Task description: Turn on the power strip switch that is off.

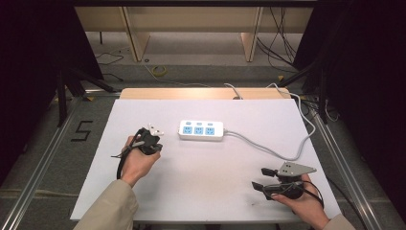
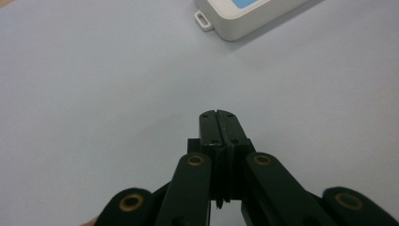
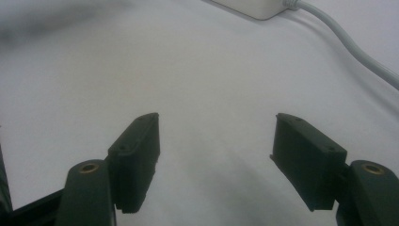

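left claw [image 2: 219, 123] pressed together near the power strip [image 1: 201, 130]; right claw [image 3: 216, 160] spread apart by the table's [image 1: 201, 177] near edge

Rectangular white-topped table [image 1: 143, 201] with pale wooden far edge. Grey speckled floor [image 1: 43, 129], marked with black numeral "5" [image 1: 82, 131]. Light wooden bench legs [image 1: 135, 38] beyond. Black side curtains [image 1: 28, 57]. Loose cables [image 1: 280, 43] on the floor.

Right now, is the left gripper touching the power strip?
Apart. In the left gripper view, bare table lies between the shut left gripper and the power strip.
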Tool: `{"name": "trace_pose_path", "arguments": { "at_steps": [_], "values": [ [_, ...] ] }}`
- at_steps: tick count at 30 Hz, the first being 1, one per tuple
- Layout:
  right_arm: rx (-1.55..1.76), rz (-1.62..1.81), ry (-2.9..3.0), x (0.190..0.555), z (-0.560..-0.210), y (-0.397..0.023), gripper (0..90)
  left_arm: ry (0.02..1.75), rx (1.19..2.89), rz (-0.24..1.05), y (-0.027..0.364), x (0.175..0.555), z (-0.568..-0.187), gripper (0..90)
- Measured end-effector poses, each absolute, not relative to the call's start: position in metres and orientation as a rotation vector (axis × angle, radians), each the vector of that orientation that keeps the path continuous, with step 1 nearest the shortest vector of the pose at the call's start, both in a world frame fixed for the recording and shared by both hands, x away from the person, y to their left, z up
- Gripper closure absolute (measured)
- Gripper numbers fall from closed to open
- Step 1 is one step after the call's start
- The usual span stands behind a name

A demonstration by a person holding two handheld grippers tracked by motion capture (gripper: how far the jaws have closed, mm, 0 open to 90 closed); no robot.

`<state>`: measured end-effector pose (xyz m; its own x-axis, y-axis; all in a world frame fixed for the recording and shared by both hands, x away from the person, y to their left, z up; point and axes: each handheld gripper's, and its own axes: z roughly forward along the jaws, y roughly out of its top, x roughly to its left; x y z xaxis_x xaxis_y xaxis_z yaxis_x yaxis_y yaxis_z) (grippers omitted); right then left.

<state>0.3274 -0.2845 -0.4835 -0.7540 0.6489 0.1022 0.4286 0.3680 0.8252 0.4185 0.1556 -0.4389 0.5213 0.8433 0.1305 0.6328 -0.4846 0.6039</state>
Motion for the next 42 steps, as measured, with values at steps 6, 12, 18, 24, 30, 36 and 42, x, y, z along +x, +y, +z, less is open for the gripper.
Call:
{"name": "trace_pose_path", "arguments": {
  "at_steps": [6, 12, 18, 24, 30, 36, 42],
  "values": [
    [0.964, 1.334, 2.386, 0.327, -0.483, -0.285, 33.2, 1.203, 2.273, 0.574, 0.153, 0.423, -0.437, 89.9],
    [0.965, 1.335, 2.387, 0.327, -0.483, -0.284, 33.2, 1.205, 2.277, 0.574, 0.152, 0.428, -0.436, 89.9],
    [0.964, 1.335, 2.386, 0.328, -0.483, -0.285, 33.2, 1.208, 2.28, 0.568, 0.152, 0.433, -0.436, 89.9],
    [0.962, 1.332, 2.39, 0.327, -0.483, -0.285, 33.2, 1.213, 2.282, 0.569, 0.151, 0.437, -0.436, 89.9],
    [0.964, 1.335, 2.387, 0.327, -0.483, -0.285, 33.2, 1.214, 2.28, 0.57, 0.149, 0.442, -0.434, 89.9],
    [0.96, 1.333, 2.39, 0.327, -0.483, -0.285, 33.2, 1.217, 2.281, 0.571, 0.148, 0.446, -0.433, 89.8],
    [0.96, 1.333, 2.389, 0.327, -0.483, -0.285, 33.2, 1.217, 2.286, 0.569, 0.147, 0.451, -0.431, 89.9]
  ]
}}
